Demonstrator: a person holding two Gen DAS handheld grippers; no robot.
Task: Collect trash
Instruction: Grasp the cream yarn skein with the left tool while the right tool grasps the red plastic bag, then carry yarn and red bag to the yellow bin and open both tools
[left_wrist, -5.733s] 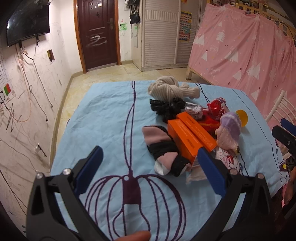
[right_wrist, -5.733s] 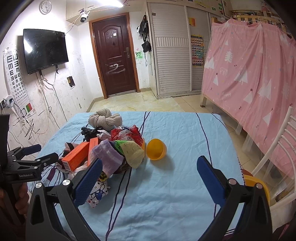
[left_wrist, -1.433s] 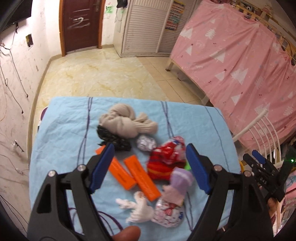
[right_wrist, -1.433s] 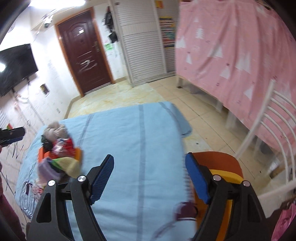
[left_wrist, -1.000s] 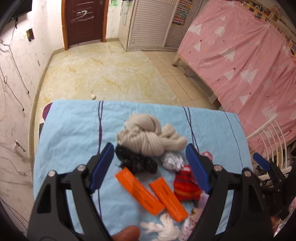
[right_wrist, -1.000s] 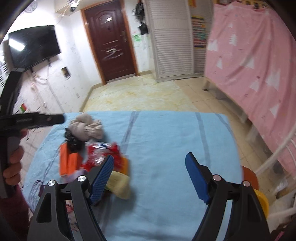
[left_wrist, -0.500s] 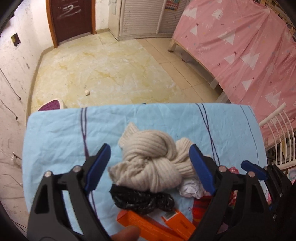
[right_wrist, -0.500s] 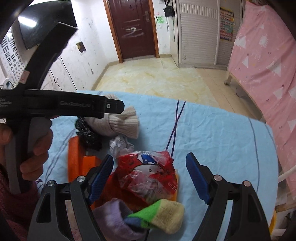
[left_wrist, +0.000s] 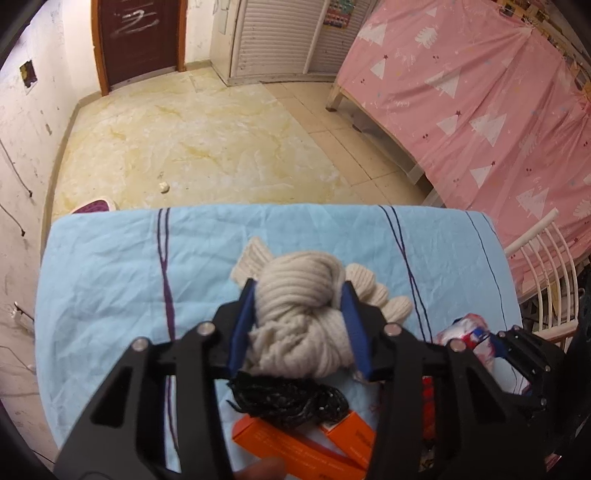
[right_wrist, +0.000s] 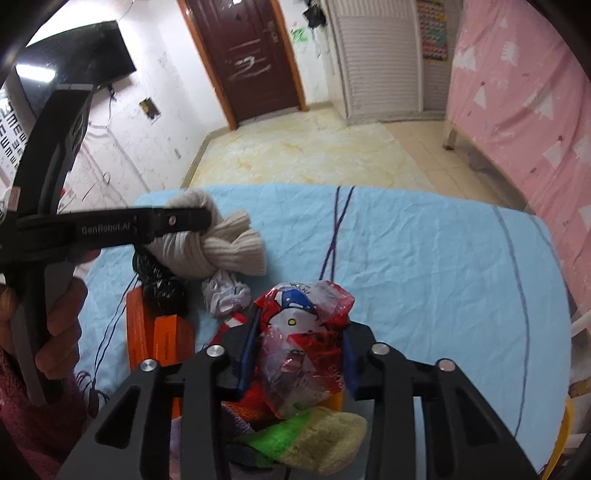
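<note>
My left gripper (left_wrist: 299, 295) is shut on a knotted cream knit bundle (left_wrist: 299, 317) at the far side of the pile; the bundle also shows in the right wrist view (right_wrist: 214, 247). My right gripper (right_wrist: 299, 332) is shut on a red crinkled plastic wrapper (right_wrist: 303, 332). A crumpled white paper ball (right_wrist: 225, 295) lies between the bundle and the wrapper. A black tangled bag (left_wrist: 288, 400) lies just below the bundle. Two orange boxes (left_wrist: 303, 443) lie nearer to me.
All lies on a table with a light blue cloth (left_wrist: 110, 280). A green and yellow sock (right_wrist: 314, 446) and a purple one sit under my right gripper. A white chair (left_wrist: 546, 266) stands at the right edge. A pink curtain (left_wrist: 480, 110) hangs beyond.
Both grippers have gone from wide open to shut: the left has closed on the cream bundle, the right has dropped onto the red wrapper and closed on it.
</note>
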